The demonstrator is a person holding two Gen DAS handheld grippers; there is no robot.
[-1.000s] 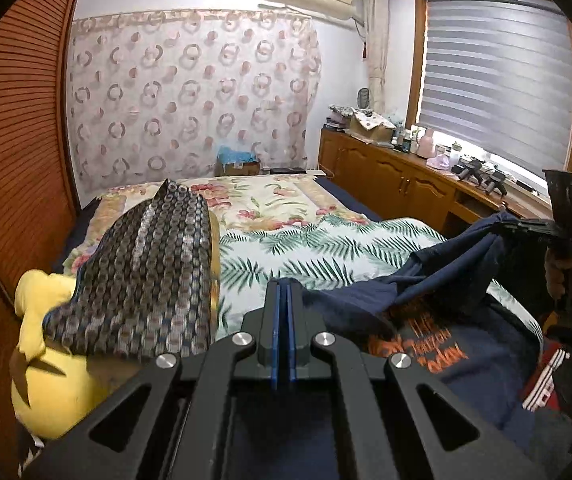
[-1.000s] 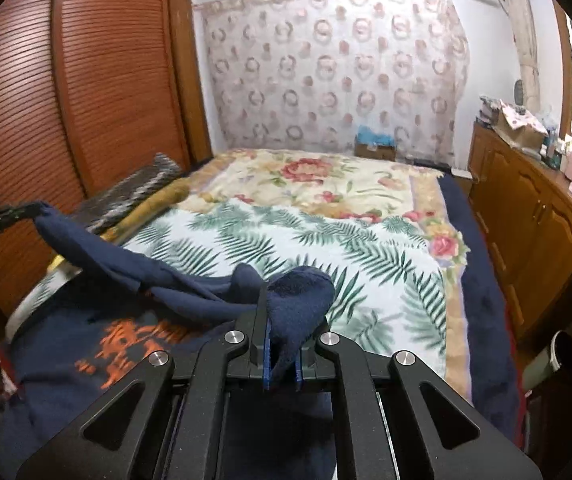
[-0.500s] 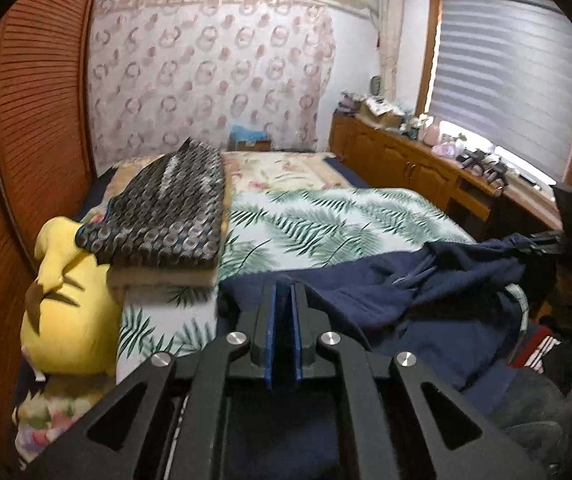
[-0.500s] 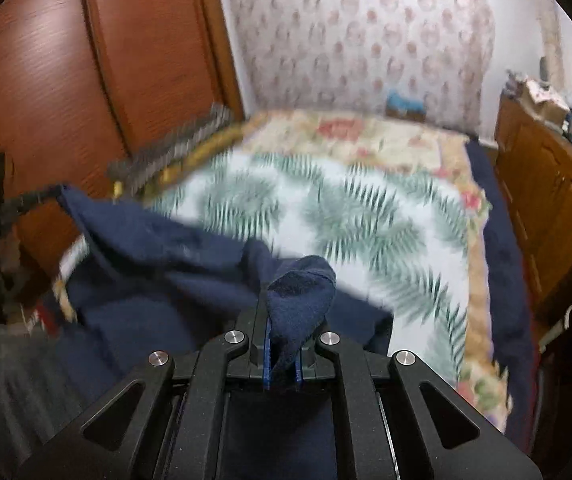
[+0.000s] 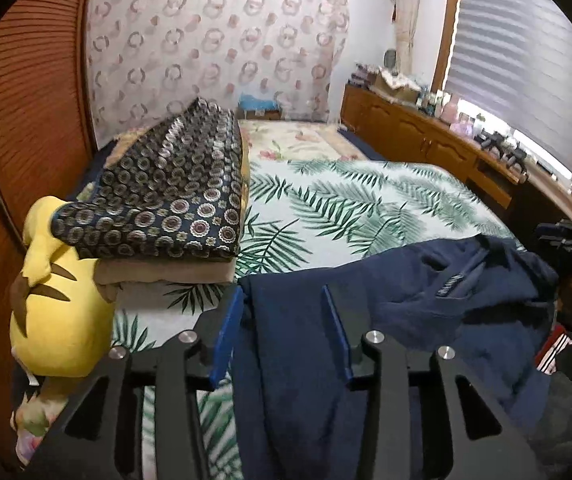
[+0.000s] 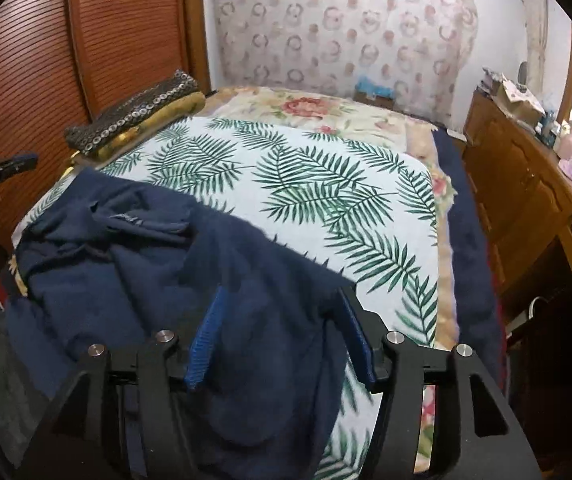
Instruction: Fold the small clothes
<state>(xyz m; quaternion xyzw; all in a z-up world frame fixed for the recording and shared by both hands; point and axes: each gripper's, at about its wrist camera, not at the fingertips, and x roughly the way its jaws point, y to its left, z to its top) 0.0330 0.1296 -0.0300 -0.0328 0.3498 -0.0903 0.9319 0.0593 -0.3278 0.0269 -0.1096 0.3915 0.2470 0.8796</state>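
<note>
A navy blue garment [image 5: 425, 304] lies rumpled across the near end of the bed, printed side down; it also shows in the right wrist view [image 6: 134, 264]. My left gripper [image 5: 284, 298] is open just above its left edge, cloth lying loose between the blue pads. My right gripper [image 6: 282, 300] is open over its right edge, cloth lying loose between the fingers. The left gripper shows at the left edge of the right wrist view [image 6: 6, 166], and the right gripper at the right edge of the left wrist view [image 5: 565, 232].
The bed has a palm-leaf sheet [image 5: 357, 204] [image 6: 305, 184]. A stack of folded patterned blankets [image 5: 166, 200] and a yellow plush toy [image 5: 54, 288] lie along its left side by the wooden wardrobe [image 6: 26, 60]. A wooden cabinet [image 6: 525, 184] stands to the right.
Both grippers lowered the navy garment onto the bed and opened, letting go of it. The cloth that hung stretched between them now lies slack.
</note>
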